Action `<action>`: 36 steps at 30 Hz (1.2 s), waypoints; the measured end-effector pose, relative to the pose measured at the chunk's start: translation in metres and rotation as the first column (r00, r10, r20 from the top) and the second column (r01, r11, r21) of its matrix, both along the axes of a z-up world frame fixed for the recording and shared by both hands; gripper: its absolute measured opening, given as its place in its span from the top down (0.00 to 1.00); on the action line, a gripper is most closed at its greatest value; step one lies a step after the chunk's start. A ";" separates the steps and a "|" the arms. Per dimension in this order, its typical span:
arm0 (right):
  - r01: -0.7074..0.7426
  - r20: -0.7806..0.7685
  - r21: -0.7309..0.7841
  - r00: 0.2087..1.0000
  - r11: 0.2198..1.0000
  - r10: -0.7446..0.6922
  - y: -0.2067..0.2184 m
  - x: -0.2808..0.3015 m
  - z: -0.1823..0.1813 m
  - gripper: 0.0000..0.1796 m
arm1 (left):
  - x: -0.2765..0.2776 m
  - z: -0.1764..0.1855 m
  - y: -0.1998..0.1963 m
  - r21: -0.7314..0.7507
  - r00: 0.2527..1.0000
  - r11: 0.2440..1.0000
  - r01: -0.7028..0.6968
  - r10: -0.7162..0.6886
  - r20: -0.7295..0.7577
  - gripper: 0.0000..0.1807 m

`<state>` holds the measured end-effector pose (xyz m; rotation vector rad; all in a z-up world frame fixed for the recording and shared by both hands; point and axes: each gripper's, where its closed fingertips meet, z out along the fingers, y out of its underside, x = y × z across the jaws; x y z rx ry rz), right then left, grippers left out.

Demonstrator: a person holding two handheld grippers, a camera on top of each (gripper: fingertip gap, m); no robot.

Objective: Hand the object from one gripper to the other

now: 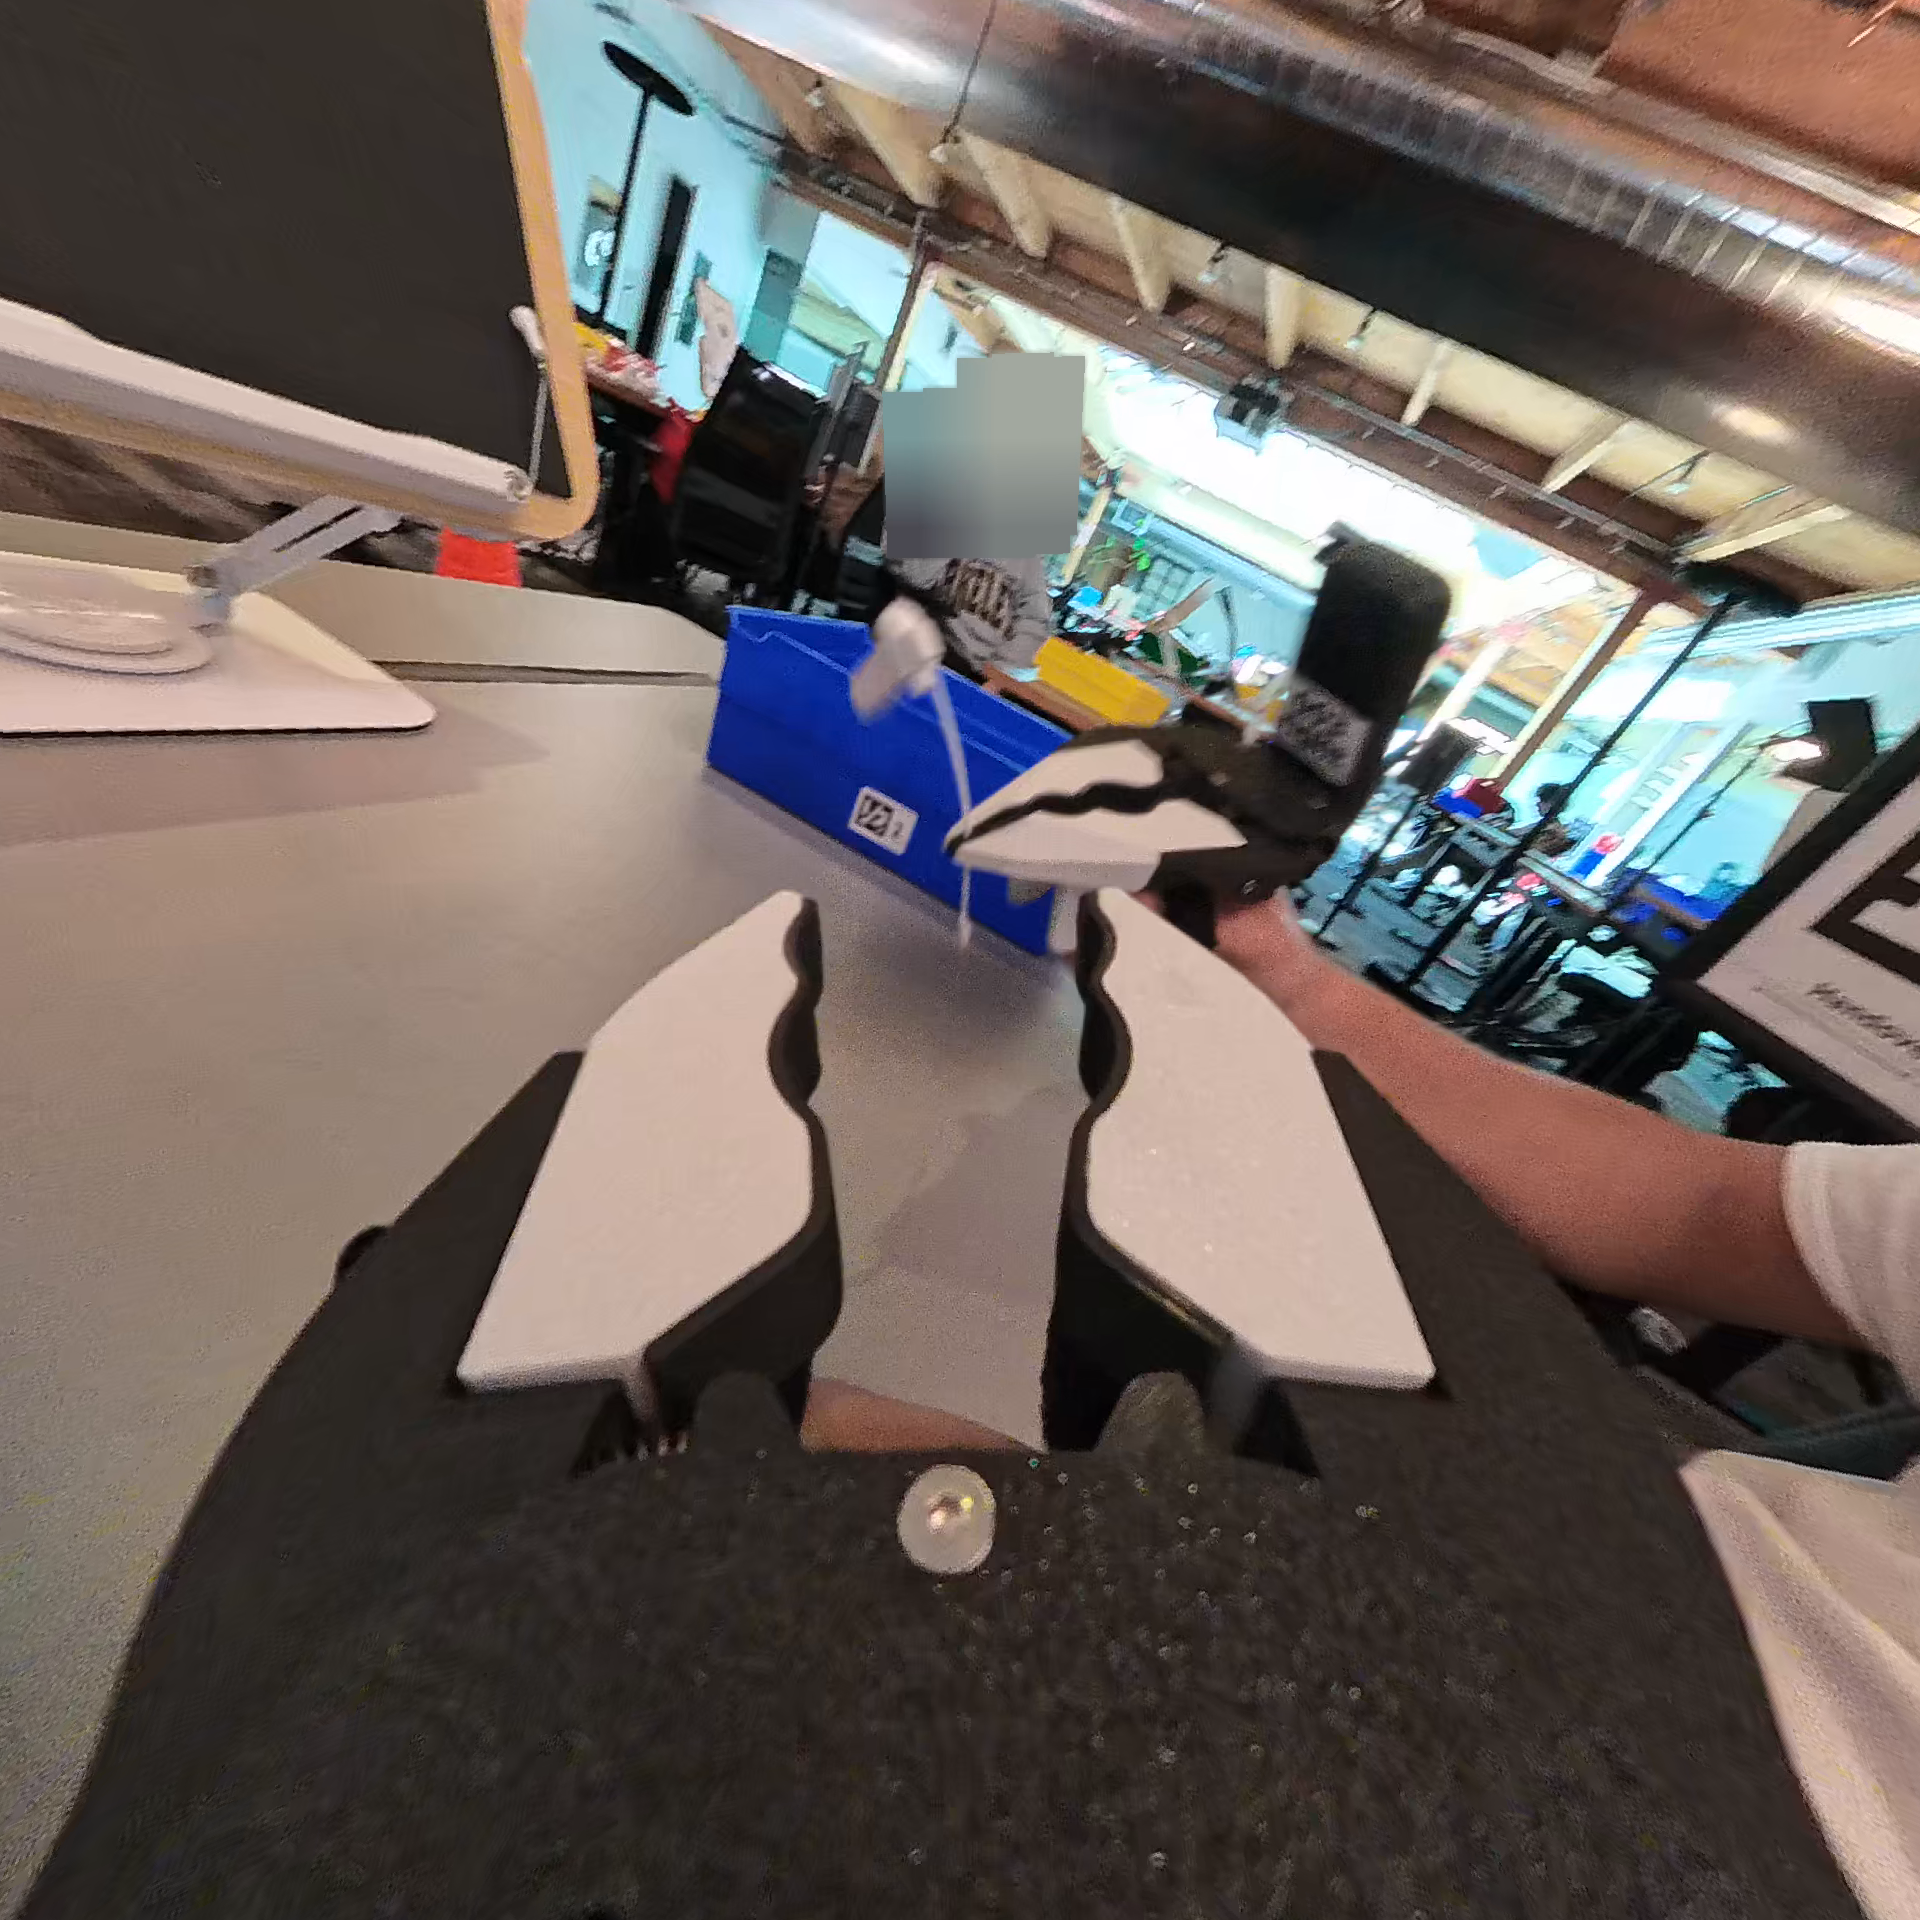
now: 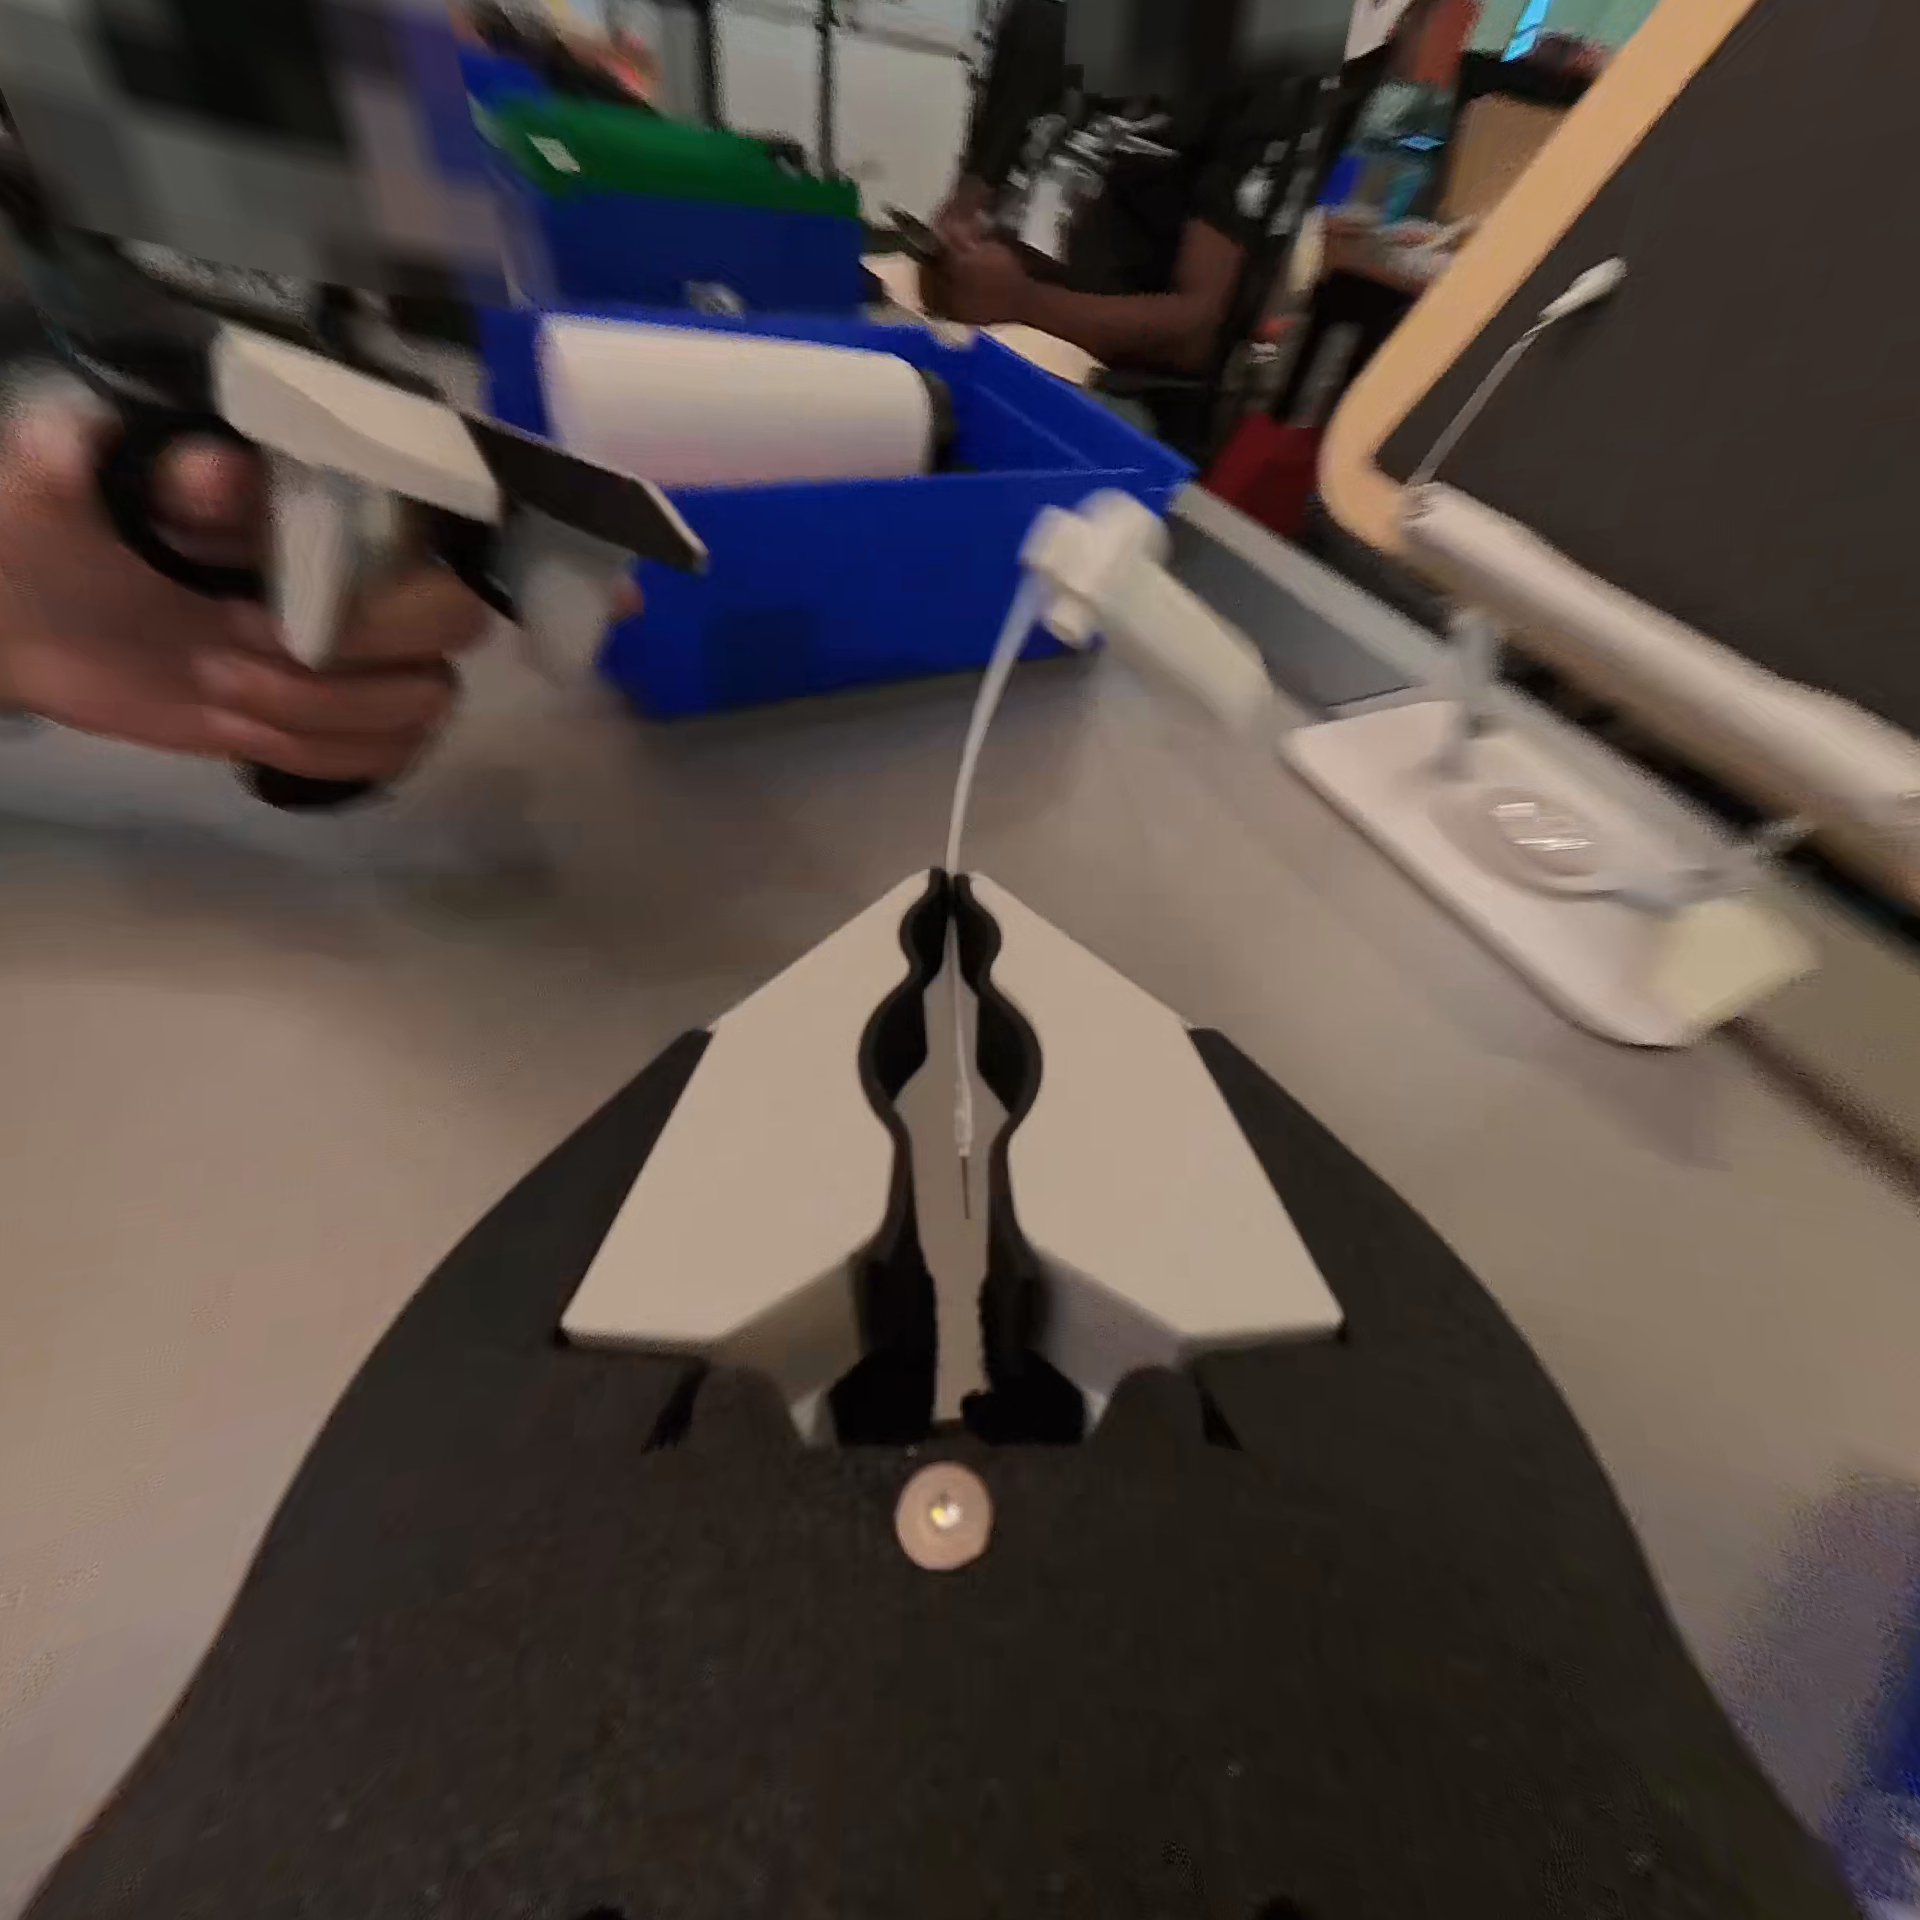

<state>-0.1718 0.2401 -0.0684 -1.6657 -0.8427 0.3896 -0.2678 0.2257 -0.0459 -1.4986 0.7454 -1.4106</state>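
Observation:
The object is a thin white strap with a thick white head (image 1: pixel 899 655). My right gripper (image 2: pixel 951 883) is shut on the strap's lower part. The strap curves up from the fingertips to the head (image 2: pixel 1101 561), above the grey table (image 2: pixel 312 1039). In the left wrist view the right gripper (image 1: pixel 961 836) comes in from the right, held in a hand, with the strap hanging through its tips. My left gripper (image 1: pixel 940 914) is open and empty, just below and in front of the right gripper's tips. It shows blurred at the left of the right wrist view (image 2: pixel 623 520).
A blue bin (image 1: pixel 831 769) stands just behind the grippers and holds a white roll (image 2: pixel 727 416); a green bin (image 2: pixel 675 166) sits farther back. A dark wood-framed panel (image 1: pixel 260 260) on a white stand base (image 2: pixel 1507 883) stands at the table's side. A person stands beyond the table.

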 end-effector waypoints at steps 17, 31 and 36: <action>-0.200 0.673 0.592 0.655 0.780 -0.343 -0.019 -0.030 -0.007 1.00 | 0.023 -0.042 -0.011 0.307 0.929 0.952 -0.012 0.125 -0.350 0.71; -0.114 0.497 0.534 0.844 0.838 -0.201 -0.030 -0.044 -0.004 0.71 | 0.022 -0.045 -0.013 0.412 0.894 0.910 0.036 0.155 -0.420 0.93; -0.069 0.308 0.446 0.948 0.892 -0.081 -0.034 -0.053 0.003 0.64 | 0.009 -0.027 0.003 0.331 0.930 0.940 -0.083 0.192 -0.314 0.93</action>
